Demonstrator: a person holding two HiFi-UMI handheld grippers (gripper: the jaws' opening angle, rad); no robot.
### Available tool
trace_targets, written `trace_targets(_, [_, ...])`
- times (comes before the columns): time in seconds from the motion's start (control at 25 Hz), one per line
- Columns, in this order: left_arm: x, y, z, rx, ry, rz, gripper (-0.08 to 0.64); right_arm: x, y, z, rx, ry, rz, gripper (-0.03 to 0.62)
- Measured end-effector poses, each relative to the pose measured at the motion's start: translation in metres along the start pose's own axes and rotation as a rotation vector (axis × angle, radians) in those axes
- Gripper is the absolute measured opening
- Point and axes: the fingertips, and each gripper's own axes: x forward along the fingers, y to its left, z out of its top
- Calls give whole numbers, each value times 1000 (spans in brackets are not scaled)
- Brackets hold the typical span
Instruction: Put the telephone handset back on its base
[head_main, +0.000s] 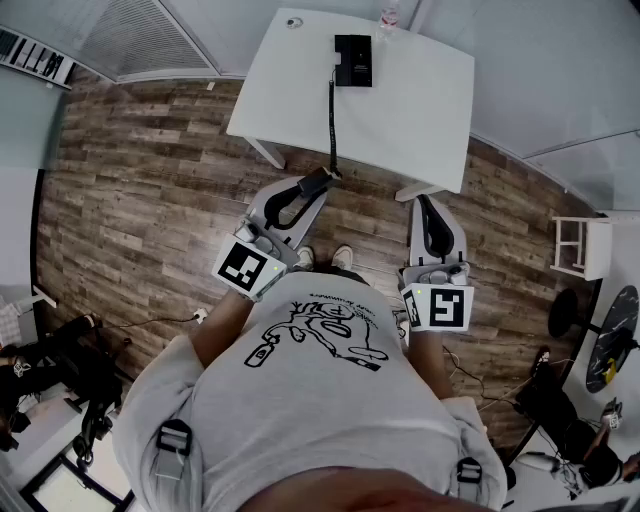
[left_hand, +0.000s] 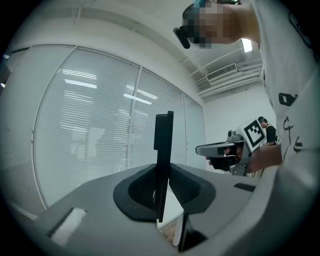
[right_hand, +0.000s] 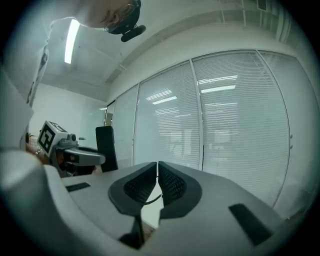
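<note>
The black telephone base (head_main: 352, 60) lies at the far side of the white table (head_main: 420, 100). Its cord (head_main: 331, 120) runs down over the table's near edge to the black handset (head_main: 316, 181). My left gripper (head_main: 310, 192) is shut on the handset, just off the near edge. In the left gripper view the handset (left_hand: 163, 135) stands upright, pinched between the jaws of the left gripper (left_hand: 162, 175). My right gripper (head_main: 425, 206) hovers to the right, near the table's near right corner. In its own view the right gripper (right_hand: 157, 172) is shut with nothing in it.
A small round object (head_main: 292, 22) and a bottle (head_main: 388, 17) sit at the table's far edge. A white rack (head_main: 580, 245) stands on the wooden floor at right. Dark gear and cables lie low at both sides. Blind-covered glass walls (right_hand: 235, 130) face both grippers.
</note>
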Motion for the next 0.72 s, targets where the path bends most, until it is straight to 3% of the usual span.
trace_targets(0.24, [20, -21, -1, -2, 6, 7, 71, -16, -24, -1, 36, -35, 23, 12])
trace_targets(0.72, [52, -55, -13, -13, 32, 13, 71, -34, -68, -26, 74, -10, 29, 12])
